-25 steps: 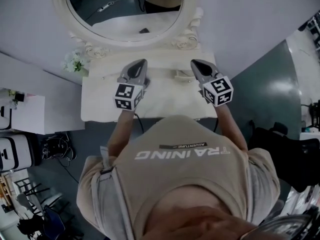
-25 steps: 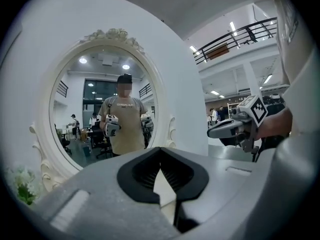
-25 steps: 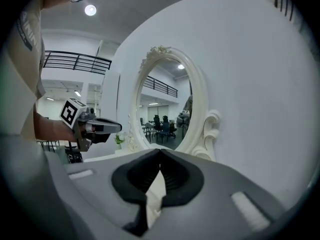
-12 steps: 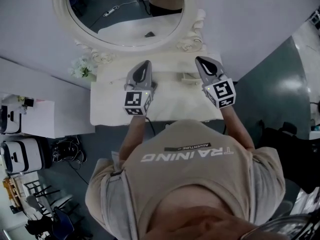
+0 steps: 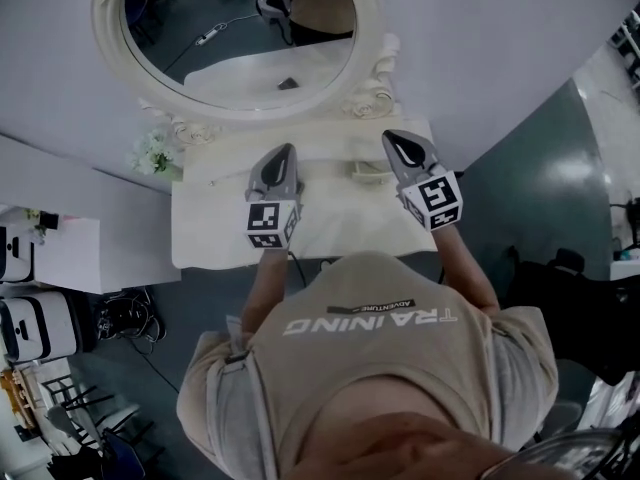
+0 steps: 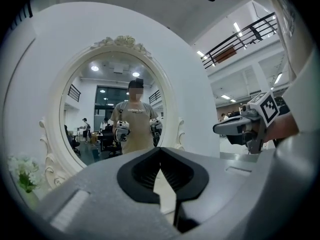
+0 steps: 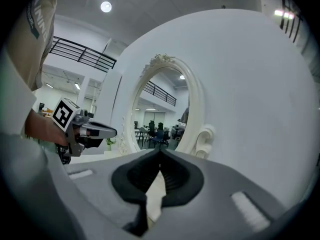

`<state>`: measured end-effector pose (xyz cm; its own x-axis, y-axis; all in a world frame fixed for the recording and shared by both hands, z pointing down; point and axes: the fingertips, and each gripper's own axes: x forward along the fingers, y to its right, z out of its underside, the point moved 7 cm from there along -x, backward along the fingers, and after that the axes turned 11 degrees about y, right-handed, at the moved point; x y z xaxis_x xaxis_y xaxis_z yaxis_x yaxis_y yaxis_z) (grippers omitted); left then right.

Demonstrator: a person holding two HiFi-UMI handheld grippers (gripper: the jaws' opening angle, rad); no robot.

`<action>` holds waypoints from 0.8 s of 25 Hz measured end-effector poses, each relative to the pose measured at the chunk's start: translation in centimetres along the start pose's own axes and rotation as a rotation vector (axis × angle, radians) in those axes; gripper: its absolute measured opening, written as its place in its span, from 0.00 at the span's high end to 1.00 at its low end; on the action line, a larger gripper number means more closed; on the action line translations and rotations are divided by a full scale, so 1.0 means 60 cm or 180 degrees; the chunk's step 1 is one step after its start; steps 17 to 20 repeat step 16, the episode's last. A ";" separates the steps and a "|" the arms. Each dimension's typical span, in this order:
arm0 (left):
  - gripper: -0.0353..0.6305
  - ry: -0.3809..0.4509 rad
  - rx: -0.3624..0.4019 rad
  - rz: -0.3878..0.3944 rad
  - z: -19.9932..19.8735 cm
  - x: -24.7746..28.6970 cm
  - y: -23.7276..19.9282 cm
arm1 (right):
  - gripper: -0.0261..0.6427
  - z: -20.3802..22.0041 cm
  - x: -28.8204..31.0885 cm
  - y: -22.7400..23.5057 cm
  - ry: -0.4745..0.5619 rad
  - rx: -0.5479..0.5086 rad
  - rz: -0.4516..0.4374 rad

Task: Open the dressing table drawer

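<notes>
The cream dressing table (image 5: 205, 230) stands against the wall under an oval mirror with a carved frame (image 5: 372, 43). Its drawer front is hidden below the top's near edge and my body. My left gripper (image 5: 283, 149) hovers over the middle of the table top, pointing at the mirror, its jaws shut with nothing between them. My right gripper (image 5: 390, 136) hovers over the top's right part, also shut and empty. In the left gripper view the left gripper (image 6: 160, 149) faces the mirror (image 6: 117, 109). In the right gripper view the right gripper (image 7: 160, 152) faces the mirror's right side (image 7: 192, 109).
White flowers (image 5: 150, 152) sit at the table's back left corner. A small cream tray (image 5: 366, 171) and a thin stick (image 5: 228, 177) lie on the top. A white cabinet (image 5: 60, 240) and cables (image 5: 120, 313) stand to the left, a dark chair (image 5: 585, 303) to the right.
Both grippers hold about the same place over the table top, still shut. The head view has shifted a little, showing more of the mirror.
</notes>
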<state>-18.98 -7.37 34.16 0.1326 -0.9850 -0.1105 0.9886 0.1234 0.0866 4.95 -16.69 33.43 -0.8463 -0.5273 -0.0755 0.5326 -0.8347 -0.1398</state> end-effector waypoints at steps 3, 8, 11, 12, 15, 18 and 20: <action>0.94 -0.0051 -0.0097 -0.0010 0.008 0.000 -0.002 | 0.96 0.002 -0.005 -0.001 0.0006 -0.0003 -0.0050; 0.94 -0.0033 -0.0094 0.0015 0.007 -0.007 -0.007 | 0.96 0.001 -0.003 -0.007 -0.0011 -0.0026 -0.0069; 0.94 -0.0051 -0.0147 0.0002 0.018 -0.024 -0.005 | 0.96 0.001 -0.002 -0.019 -0.0029 -0.0054 -0.0098; 0.94 -0.0054 -0.0170 -0.0001 0.022 -0.029 -0.008 | 0.96 0.003 0.000 -0.023 -0.0031 -0.0047 -0.0086; 0.94 -0.0078 -0.0194 0.0021 0.033 -0.043 -0.020 | 0.96 0.011 0.007 -0.036 -0.0023 0.0020 -0.0009; 0.94 -0.0091 -0.0199 0.0033 0.037 -0.047 -0.025 | 0.96 0.014 0.010 -0.042 -0.0020 0.0047 0.0019; 0.94 -0.0091 -0.0199 0.0033 0.037 -0.047 -0.025 | 0.96 0.014 0.010 -0.042 -0.0020 0.0047 0.0019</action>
